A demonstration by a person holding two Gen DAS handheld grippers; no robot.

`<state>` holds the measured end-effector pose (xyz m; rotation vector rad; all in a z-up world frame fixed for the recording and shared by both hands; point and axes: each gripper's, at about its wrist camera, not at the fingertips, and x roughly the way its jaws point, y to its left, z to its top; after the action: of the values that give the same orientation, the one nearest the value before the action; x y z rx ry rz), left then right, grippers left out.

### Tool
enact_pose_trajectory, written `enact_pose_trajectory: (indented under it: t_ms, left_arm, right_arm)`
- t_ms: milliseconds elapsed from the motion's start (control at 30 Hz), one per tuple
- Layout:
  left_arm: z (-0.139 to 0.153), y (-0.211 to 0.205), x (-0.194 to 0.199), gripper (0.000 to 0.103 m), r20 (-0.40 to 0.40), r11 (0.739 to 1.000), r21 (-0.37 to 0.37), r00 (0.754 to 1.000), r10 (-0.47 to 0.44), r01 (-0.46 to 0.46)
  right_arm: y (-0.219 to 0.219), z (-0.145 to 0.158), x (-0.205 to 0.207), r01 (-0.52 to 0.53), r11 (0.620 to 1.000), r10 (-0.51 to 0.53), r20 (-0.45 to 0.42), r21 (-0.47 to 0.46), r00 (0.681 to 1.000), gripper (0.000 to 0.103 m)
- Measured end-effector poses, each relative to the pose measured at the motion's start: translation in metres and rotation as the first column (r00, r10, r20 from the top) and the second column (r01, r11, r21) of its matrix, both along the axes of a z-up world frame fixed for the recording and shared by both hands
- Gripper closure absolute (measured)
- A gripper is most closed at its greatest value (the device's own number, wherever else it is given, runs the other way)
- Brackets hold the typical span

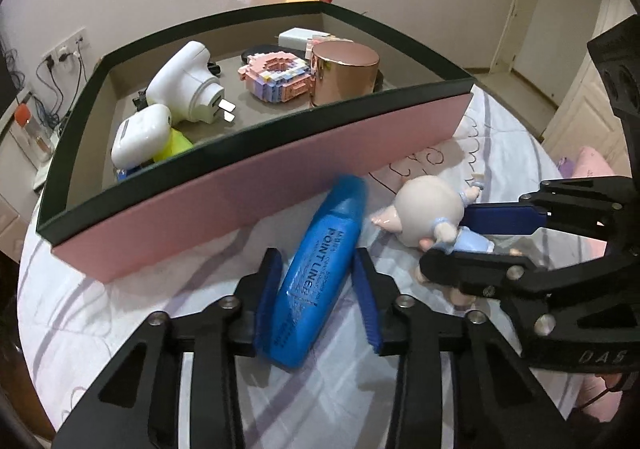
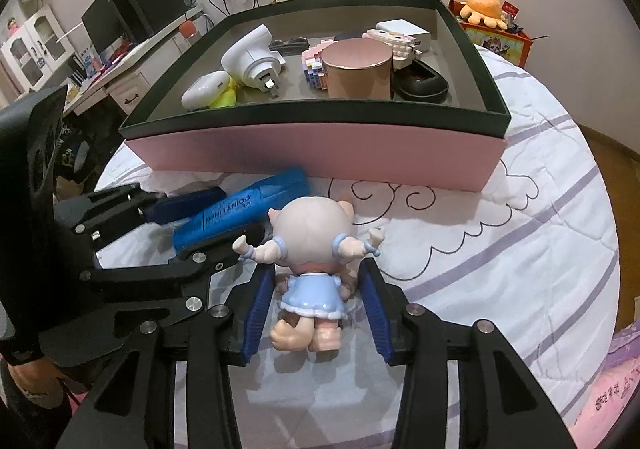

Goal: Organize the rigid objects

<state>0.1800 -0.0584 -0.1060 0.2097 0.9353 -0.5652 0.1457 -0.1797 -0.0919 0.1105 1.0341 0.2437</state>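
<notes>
A blue highlighter marker (image 1: 320,269) lies on the white quilt in front of the pink box (image 1: 260,185). My left gripper (image 1: 318,265) straddles it, its blue pads close on both sides, and seems shut on it. A small doll in a light blue dress (image 2: 310,261) lies face down to the right of the marker. My right gripper (image 2: 316,273) straddles the doll's body with small gaps at both pads. The doll (image 1: 432,213) and right gripper (image 1: 464,237) also show in the left wrist view. The marker (image 2: 236,209) and left gripper (image 2: 236,209) show in the right wrist view.
The pink box with a dark rim (image 2: 320,117) holds a white plug adapter (image 2: 252,57), a white earbud case (image 2: 204,89), a rose-gold cylinder (image 2: 358,69), a block model (image 1: 276,75) and a black case (image 2: 420,83). A desk with monitors (image 2: 120,13) stands at the left.
</notes>
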Motion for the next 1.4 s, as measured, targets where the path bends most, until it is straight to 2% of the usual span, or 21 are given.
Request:
enact_pose_trajectory:
  t_ms: [133,200,233,367,533,667,700,833,967,1033,1067,1167,1233,1267,1300,1367,1400]
  left_arm:
    - [0.002,0.009,-0.004,0.077,-0.022,0.998,-0.041,0.999,0.036,-0.037]
    - [0.002,0.016,-0.007,0.077,-0.034,0.996,-0.062,0.997,0.065,-0.067]
    - [0.002,0.019,-0.009,0.077,-0.037,0.995,-0.066,0.997,0.073,-0.075]
    - [0.001,0.026,-0.015,0.077,-0.041,0.993,-0.065,0.995,0.095,-0.098]
    - [-0.002,0.018,-0.009,0.075,-0.029,0.993,-0.026,0.993,0.115,-0.115]
    - [-0.003,0.010,-0.006,0.075,-0.015,0.994,-0.008,0.994,0.108,-0.109]
    - [-0.003,0.012,-0.006,0.076,-0.021,0.993,-0.016,0.993,0.114,-0.114]
    - [-0.002,0.022,-0.005,0.076,-0.055,0.986,-0.083,0.988,0.143,-0.148]
    - [-0.001,0.028,-0.010,0.077,-0.055,0.981,-0.099,0.985,0.161,-0.166]
    - [0.001,0.030,-0.013,0.077,-0.052,0.980,-0.100,0.985,0.167,-0.172]
    - [0.001,0.031,-0.014,0.077,-0.052,0.981,-0.096,0.985,0.167,-0.171]
    - [0.001,0.031,-0.015,0.077,-0.050,0.982,-0.084,0.985,0.163,-0.166]
    - [0.000,0.030,-0.014,0.076,-0.051,0.983,-0.080,0.985,0.164,-0.167]
    - [0.000,0.030,-0.014,0.076,-0.051,0.983,-0.081,0.985,0.164,-0.168]
    - [-0.001,0.030,-0.014,0.076,-0.050,0.983,-0.080,0.985,0.163,-0.167]
    - [-0.001,0.029,-0.013,0.076,-0.051,0.983,-0.081,0.985,0.162,-0.166]
    - [-0.001,0.030,-0.013,0.076,-0.050,0.983,-0.080,0.986,0.160,-0.164]
  right_arm:
    - [-0.005,0.004,-0.005,0.003,1.000,-0.003,0.001,0.022,1.000,0.062]
    - [-0.008,0.006,-0.008,0.008,1.000,-0.008,0.005,0.029,1.000,0.074]
    - [-0.008,0.007,-0.008,0.007,1.000,-0.007,0.006,0.031,1.000,0.075]
    - [-0.006,0.006,-0.008,0.002,1.000,-0.002,0.003,0.020,1.000,0.075]
    - [0.002,0.004,-0.005,0.000,1.000,0.000,0.009,-0.024,1.000,0.074]
    - [0.006,-0.004,-0.001,0.008,0.999,-0.007,0.003,-0.031,1.000,0.060]
    - [0.006,-0.004,-0.001,0.009,0.999,-0.009,0.008,-0.034,1.000,0.060]
    - [0.007,-0.004,-0.002,0.001,0.999,0.000,0.010,-0.042,1.000,0.061]
    - [0.004,0.000,-0.005,0.001,1.000,0.000,0.013,-0.024,1.000,0.065]
    - [0.004,0.003,-0.008,0.003,1.000,-0.003,0.020,-0.019,1.000,0.072]
    - [0.004,0.004,-0.008,0.000,1.000,0.001,0.021,-0.022,1.000,0.072]
    - [0.010,0.004,-0.004,-0.031,0.997,0.031,0.000,-0.072,1.000,0.071]
    - [0.011,-0.001,0.003,-0.014,0.997,0.013,-0.010,-0.077,1.000,0.062]
    - [0.013,-0.007,0.007,-0.017,0.996,0.015,-0.026,-0.087,1.000,0.052]
    - [0.017,-0.011,0.008,-0.020,0.995,0.019,-0.008,-0.101,1.000,0.049]
    - [0.024,-0.014,0.009,-0.011,0.990,0.014,0.020,-0.139,1.000,0.049]
    - [0.025,-0.015,0.009,-0.002,0.991,0.005,0.023,-0.134,1.000,0.053]
